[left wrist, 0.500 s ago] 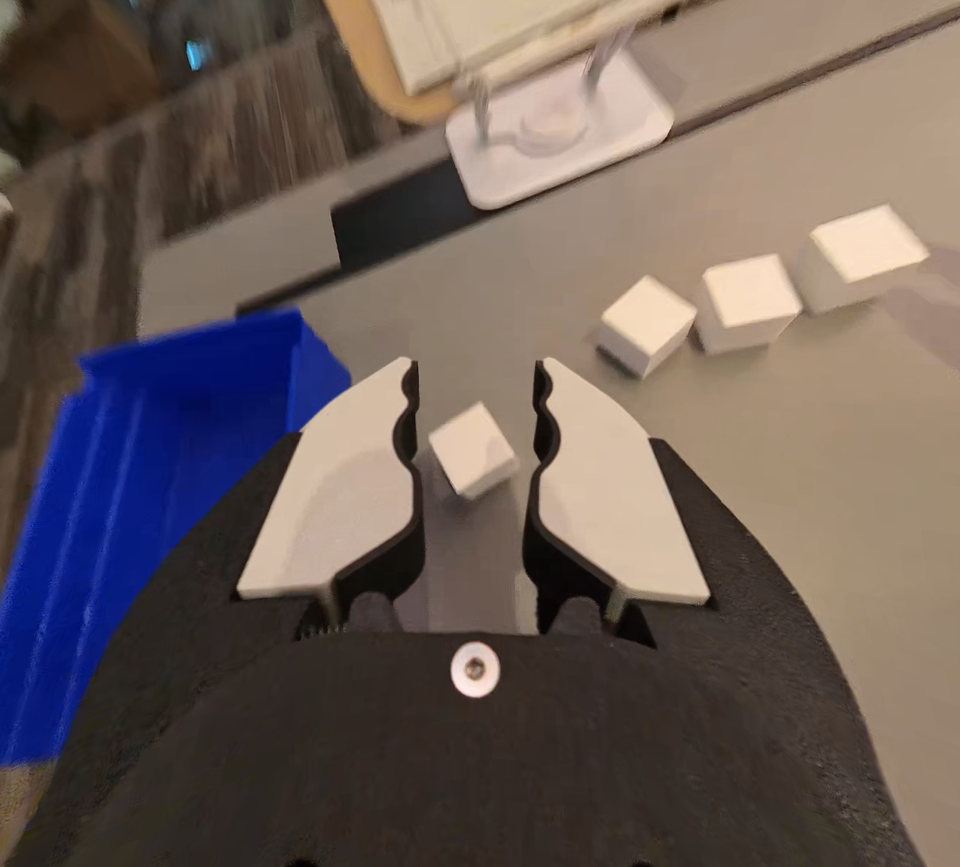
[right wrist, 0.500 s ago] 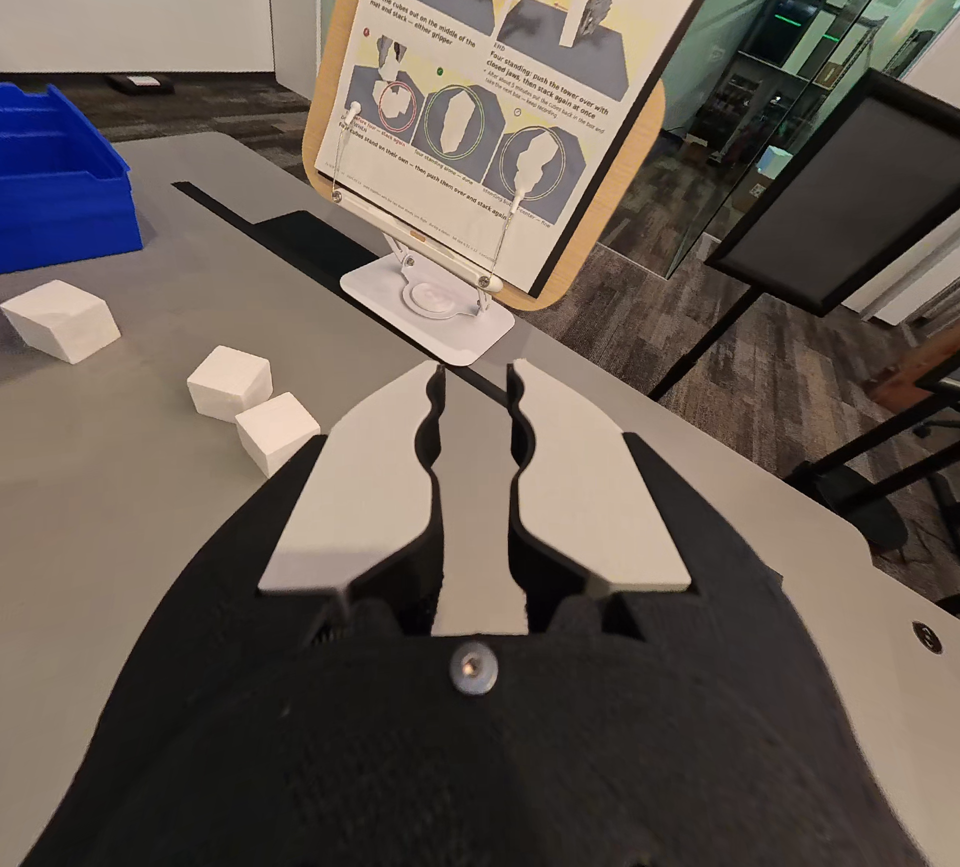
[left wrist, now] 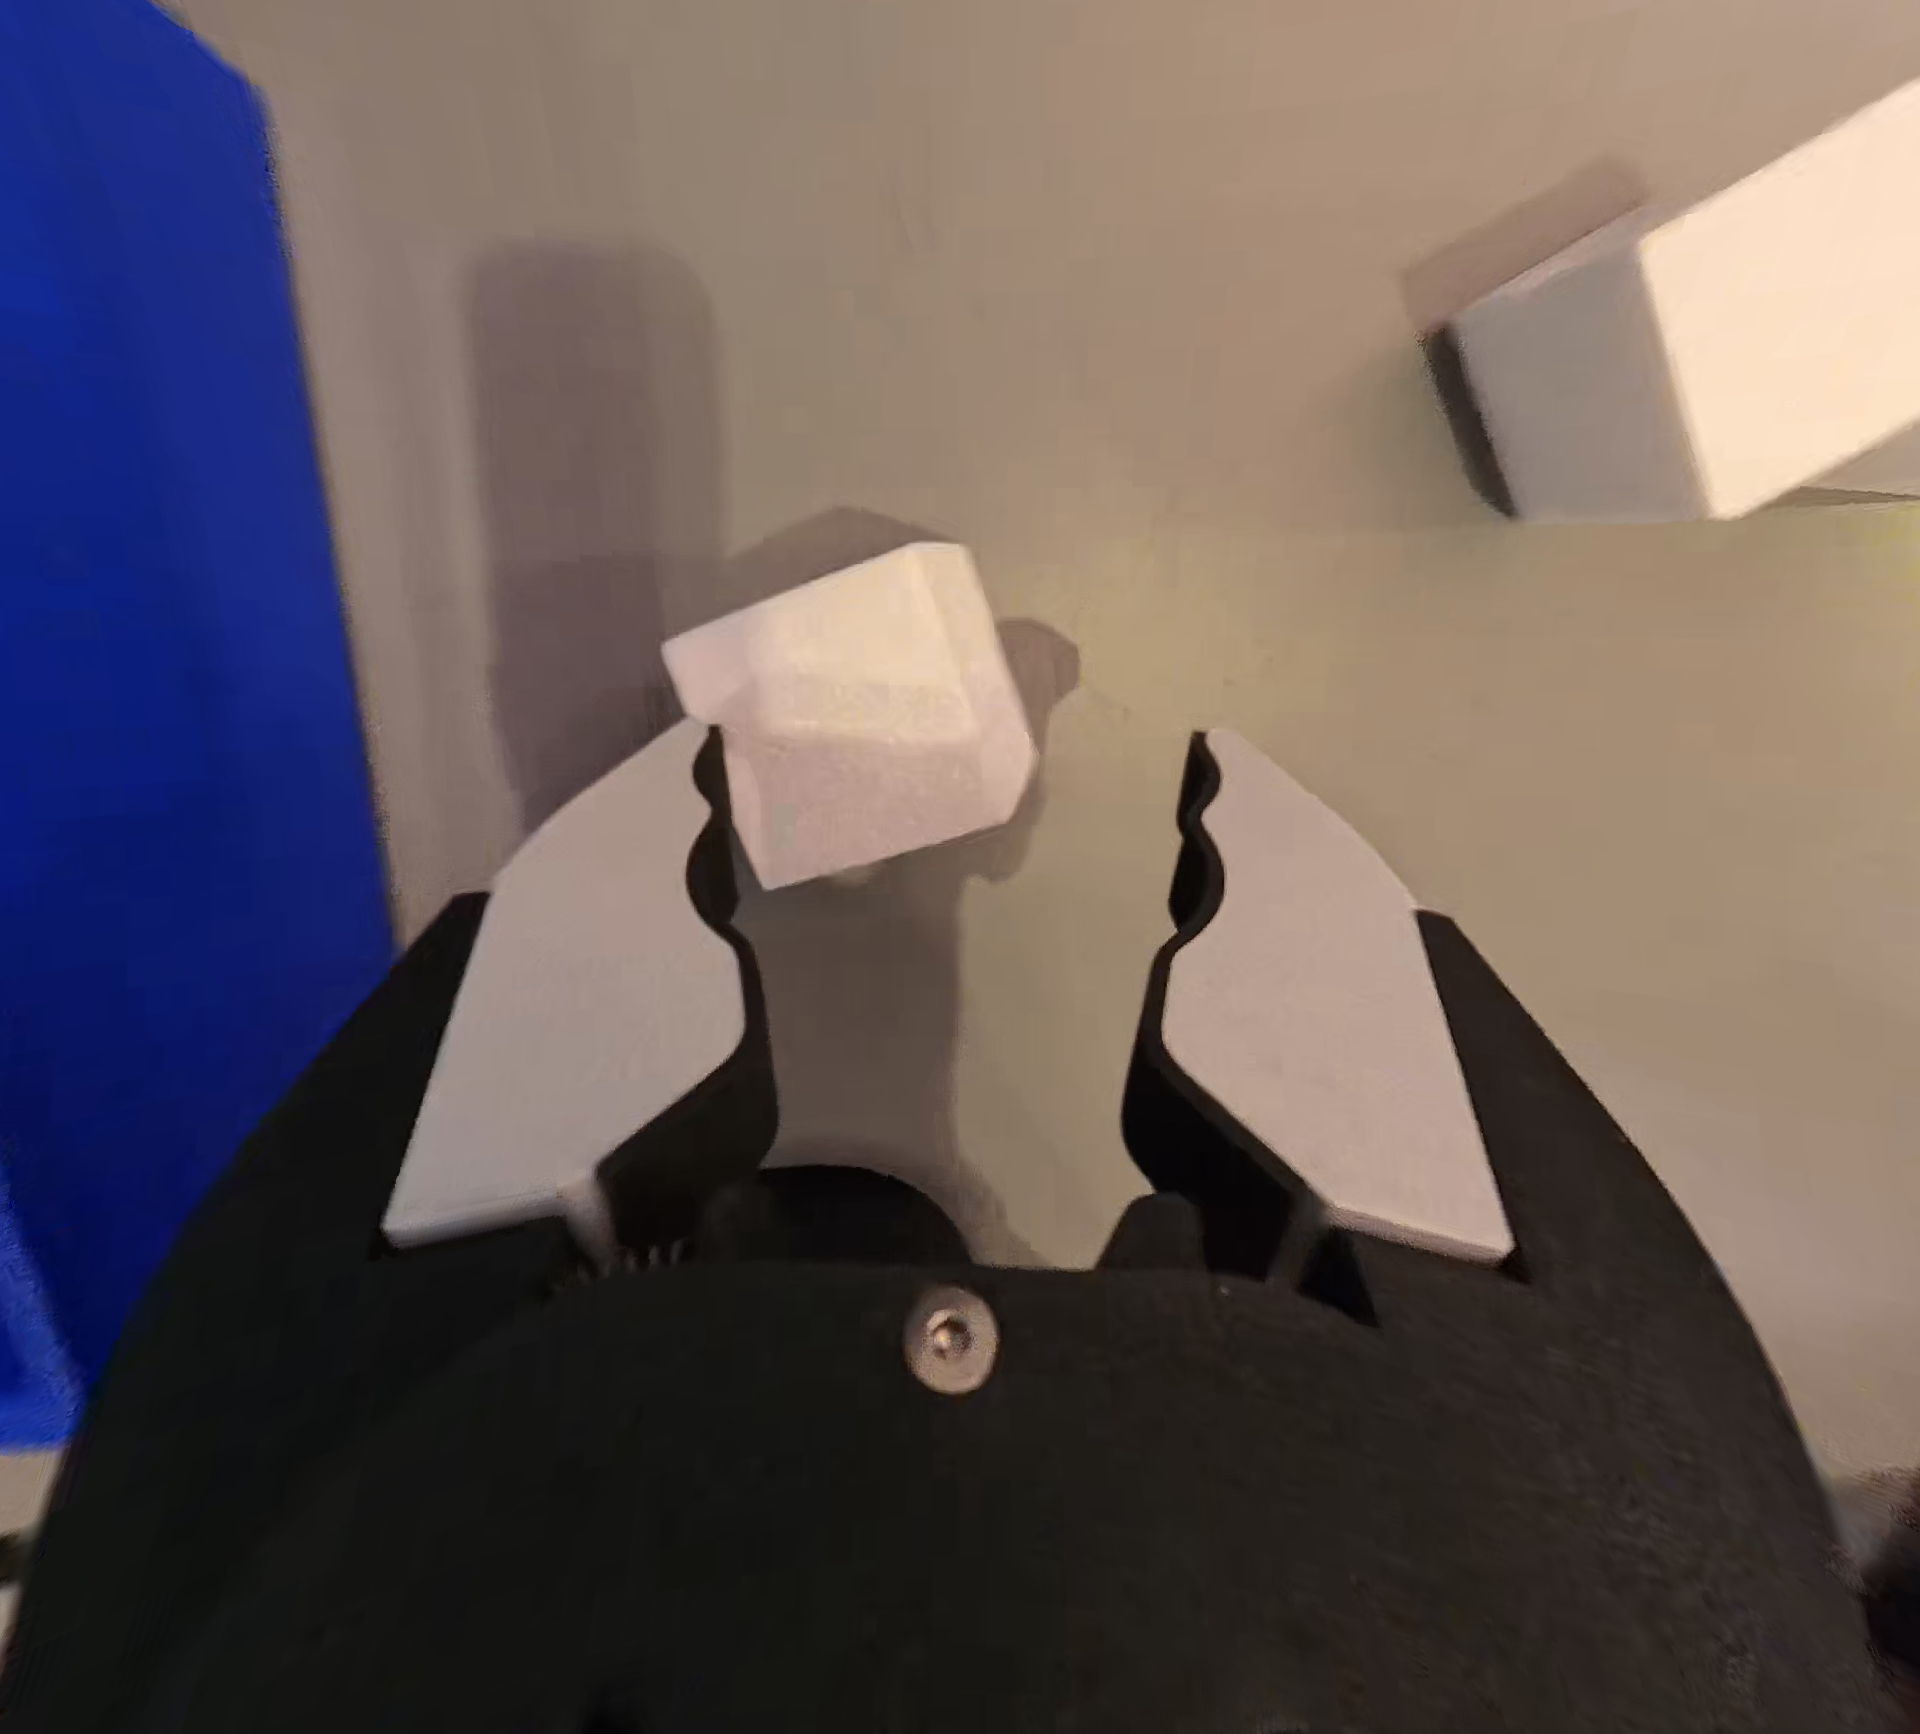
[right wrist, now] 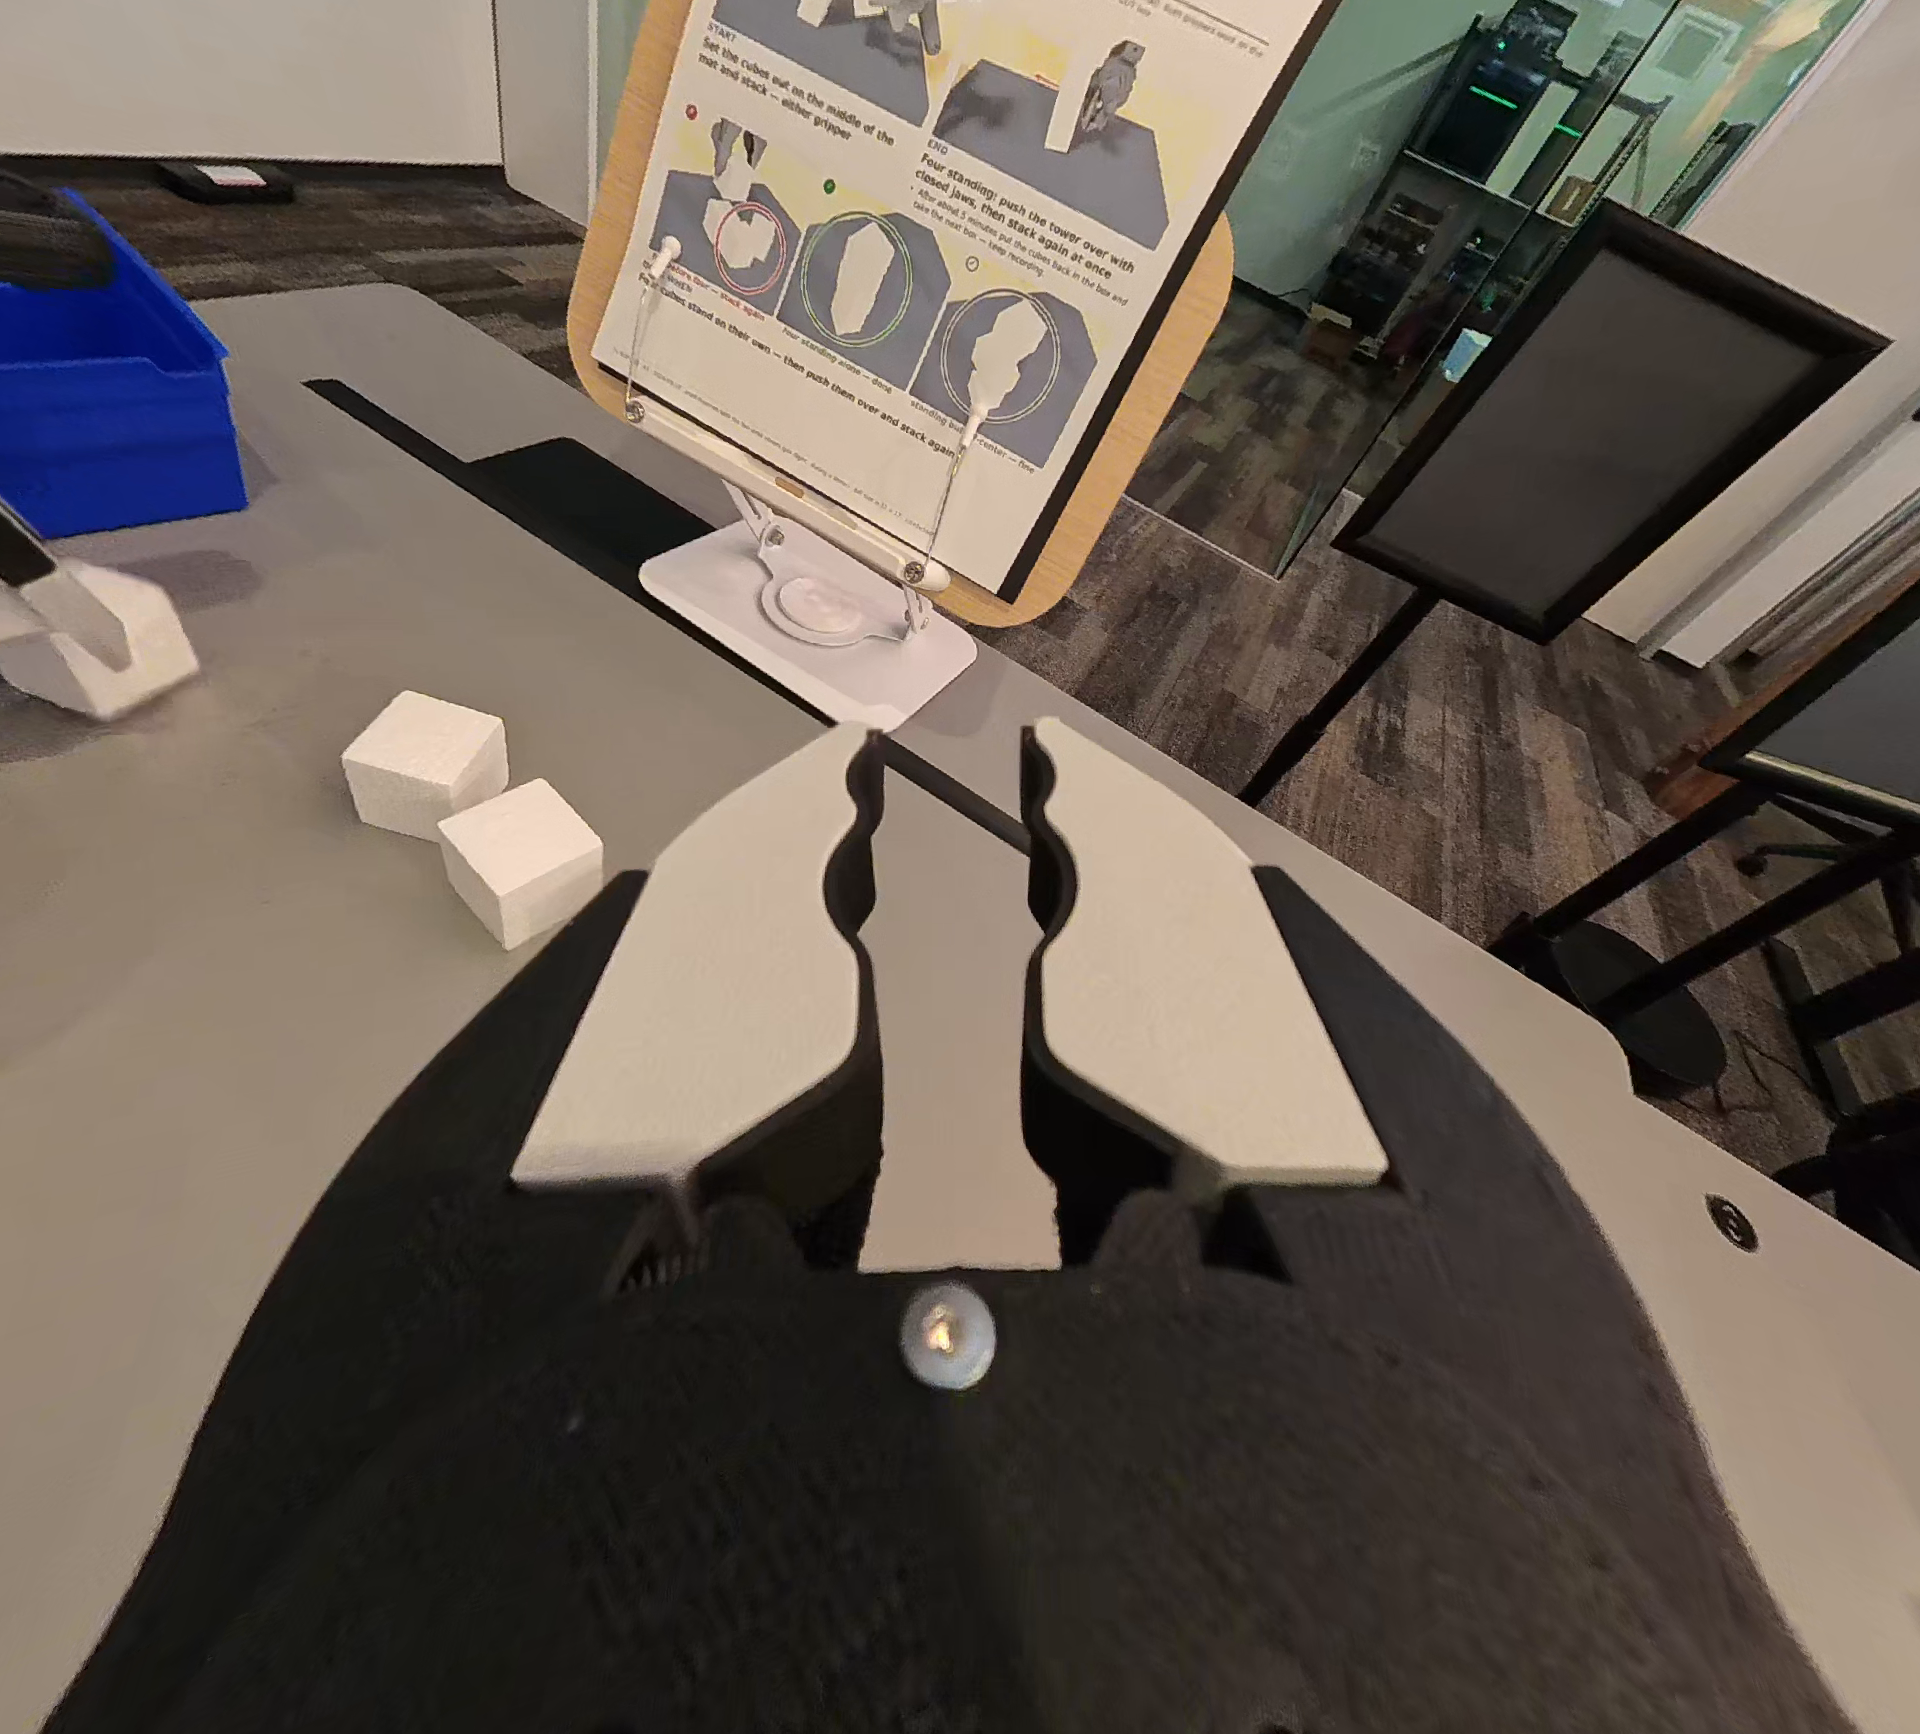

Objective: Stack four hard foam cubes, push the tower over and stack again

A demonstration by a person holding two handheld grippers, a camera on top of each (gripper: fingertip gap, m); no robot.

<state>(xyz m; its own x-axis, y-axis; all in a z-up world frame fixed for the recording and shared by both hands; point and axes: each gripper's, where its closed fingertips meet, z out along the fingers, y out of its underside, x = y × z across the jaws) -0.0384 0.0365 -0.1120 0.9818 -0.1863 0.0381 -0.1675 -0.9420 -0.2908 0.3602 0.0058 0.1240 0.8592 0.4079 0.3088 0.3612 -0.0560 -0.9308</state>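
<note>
From the left wrist view, the grey table (left wrist: 1039, 178) fills almost everything, smooth and bare in the middle, with a blue bin (left wrist: 156, 541) running down the left edge. The picture is blurred. The left gripper (left wrist: 945, 739) points down at the table with its jaws spread wide, grasping nothing. 1 white foam cube (left wrist: 862, 718) lies tilted on the table at the fingertips, closer to the left finger (left wrist: 592, 988); its corner looks to be touching that finger's tip, while a clear gap separates it from the right finger (left wrist: 1320, 1009). A second cube (left wrist: 1725, 354) sits well apart at the right edge, cut off by the frame.

From the right wrist view, the same grey table (right wrist: 312, 1009) runs away to the left, with a dark slot across it. Behind it stands an instruction sheet (right wrist: 935, 178) on a white stand (right wrist: 821, 635), then patterned carpet, glass walls and a dark panel (right wrist: 1621, 427) on a black pole. The blue bin (right wrist: 104, 406) sits far left. The right gripper (right wrist: 951, 734) hovers over the table's edge, its jaws parted by a narrow gap and empty. 2 cubes (right wrist: 426, 759) (right wrist: 525, 858) rest touching each other just left of it. Farther left, the other gripper's finger (right wrist: 62, 604) lies over a third cube (right wrist: 104, 656).
</note>
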